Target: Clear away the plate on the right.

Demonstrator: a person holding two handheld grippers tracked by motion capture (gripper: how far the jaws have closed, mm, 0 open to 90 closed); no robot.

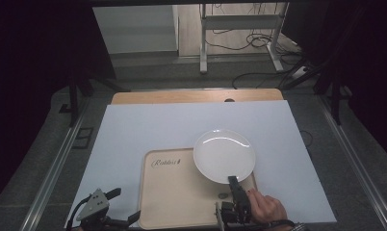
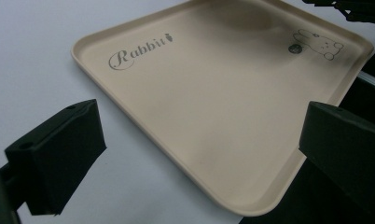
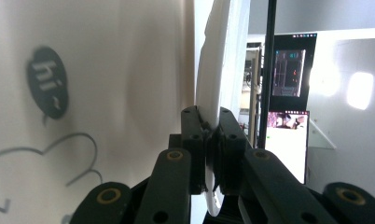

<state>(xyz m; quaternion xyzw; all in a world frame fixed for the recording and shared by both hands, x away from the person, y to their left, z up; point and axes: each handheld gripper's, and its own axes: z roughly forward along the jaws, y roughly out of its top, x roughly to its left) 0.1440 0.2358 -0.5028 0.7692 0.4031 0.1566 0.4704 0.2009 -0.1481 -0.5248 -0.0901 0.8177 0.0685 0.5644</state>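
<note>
A round white ceramic plate (image 1: 224, 155) sits over the far right corner of a beige rectangular plastic tray (image 1: 174, 197), its far edge reaching past the tray onto the white sheet covering the table (image 1: 148, 126). The right gripper (image 1: 234, 181) is clamped on the plate's near rim; in the right gripper view its two black jaws are pressed against either face of the thin white edge (image 3: 209, 100), with the gripper (image 3: 207, 122) turned so the tray surface stands beside it — a dark speech-bubble mark reading "hi" (image 3: 47, 82) is visible there. The person's right hand (image 1: 264, 207) grips the tool near the table's front edge.

The left gripper (image 1: 122, 206) is beside the tray's near left corner, jaws spread wide and holding nothing. The left gripper view looks across the bare tray floor (image 2: 223, 107) — the printed word "Rabbit" (image 2: 138, 50) and a small rabbit drawing (image 2: 318, 43) show on it.
</note>
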